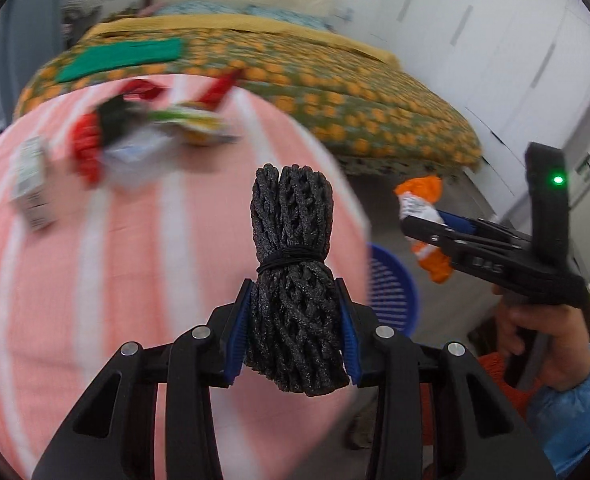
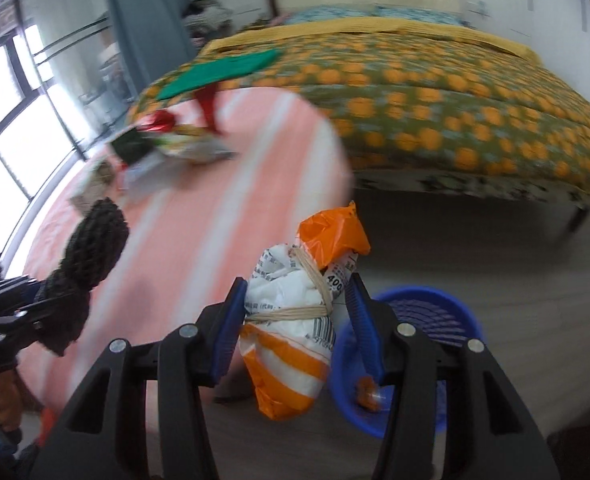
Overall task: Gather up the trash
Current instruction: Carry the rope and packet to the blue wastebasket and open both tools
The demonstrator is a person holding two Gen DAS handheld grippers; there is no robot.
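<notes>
My left gripper [image 1: 295,320] is shut on a black foam net bundle [image 1: 293,280] tied with a black band, held above the pink striped table [image 1: 115,280]. It also shows in the right wrist view [image 2: 91,252]. My right gripper [image 2: 295,312] is shut on an orange and white plastic bag bundle [image 2: 295,320] bound with rubber bands, held beyond the table's right edge near a blue basket [image 2: 435,320]. The bag bundle [image 1: 423,208] and basket [image 1: 395,292] also show in the left wrist view. Several wrappers [image 1: 135,132] lie blurred at the table's far side.
A bed with an orange-dotted green cover [image 2: 435,92] stands behind the table. A green cloth [image 1: 123,58] lies on it. The blue basket sits on the grey floor [image 2: 495,248] and holds a small orange item [image 2: 369,394]. White wardrobe doors [image 1: 495,40] are at the right; a window [image 2: 11,92] is at the left.
</notes>
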